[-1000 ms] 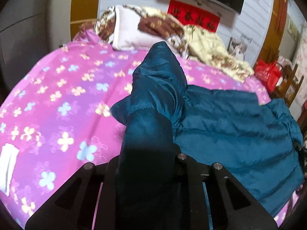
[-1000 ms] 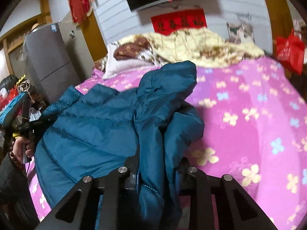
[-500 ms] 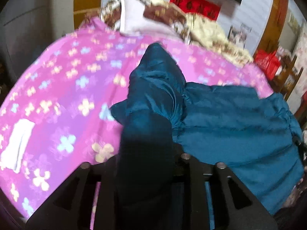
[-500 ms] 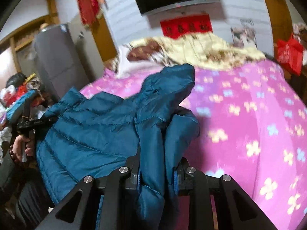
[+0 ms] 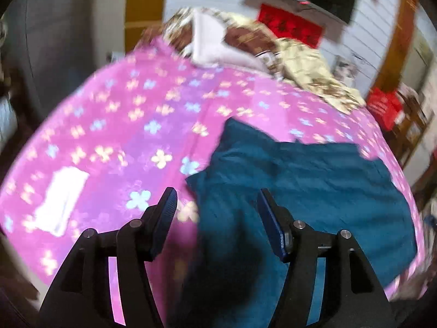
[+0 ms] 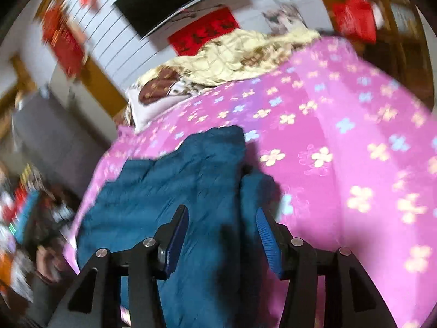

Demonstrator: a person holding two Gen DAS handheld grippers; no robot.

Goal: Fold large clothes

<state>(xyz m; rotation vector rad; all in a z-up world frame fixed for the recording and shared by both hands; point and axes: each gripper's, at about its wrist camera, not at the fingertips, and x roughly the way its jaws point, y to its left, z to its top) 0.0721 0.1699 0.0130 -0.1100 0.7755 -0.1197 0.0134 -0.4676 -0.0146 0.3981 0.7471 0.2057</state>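
Note:
A large teal padded jacket lies on the pink flowered bedspread. In the left wrist view my left gripper is open, its blue-padded fingers spread wide above the jacket's near edge, holding nothing. In the right wrist view the same jacket lies folded over on the bedspread, and my right gripper is open over the jacket's near fold, empty. Both views are blurred by motion.
A white folded cloth lies on the bedspread at left. Pillows and a yellow quilt are piled at the bed's head. A grey cabinet and clutter stand beside the bed. A red bag sits at right.
Both grippers have opened and let go of the jacket's sleeves. The raised fabric has dropped flat onto the jacket, and both grippers have pulled back and upward.

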